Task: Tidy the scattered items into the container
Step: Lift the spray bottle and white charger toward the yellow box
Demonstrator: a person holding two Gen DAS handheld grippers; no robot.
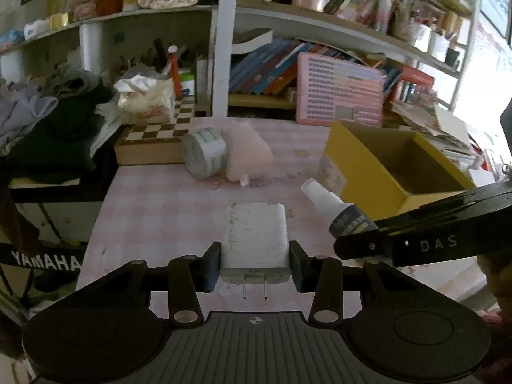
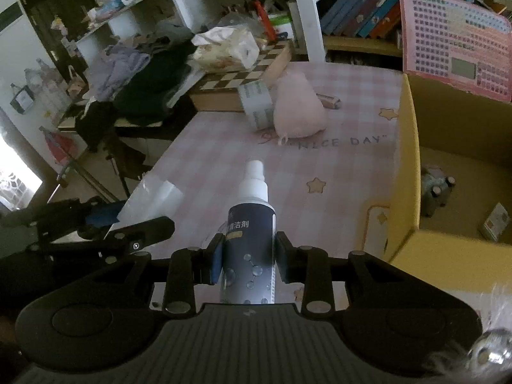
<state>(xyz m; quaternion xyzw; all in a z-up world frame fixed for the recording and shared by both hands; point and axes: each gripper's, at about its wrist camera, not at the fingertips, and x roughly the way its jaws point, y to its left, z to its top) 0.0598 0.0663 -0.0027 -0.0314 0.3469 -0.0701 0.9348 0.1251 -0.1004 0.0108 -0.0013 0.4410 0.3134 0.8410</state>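
My left tongs (image 1: 255,260) are clamped on a white plug-in charger (image 1: 255,240), its 2 prongs pointing back toward me, held clear above the pink checked worktop (image 1: 166,204). My right tongs (image 2: 247,260) grip a dark spray bottle (image 2: 251,240) around its body, the white nozzle pointing away from me; in the left view that bottle (image 1: 332,211) hangs just beside the charger, in front of the yellow cardboard box (image 1: 368,172). The box (image 2: 406,192) stands on the worktop to my right, open at the top, with a small grey toy (image 2: 435,192) and a little card (image 2: 494,220) lying inside. Farther out on the worktop a roll of tape (image 2: 257,105) lies touching a pink plush toy (image 2: 299,112), both just in front of a chessboard (image 2: 243,73). Behind them stands a bookshelf (image 1: 288,64) with a pink chart (image 1: 340,96) leaning against it.
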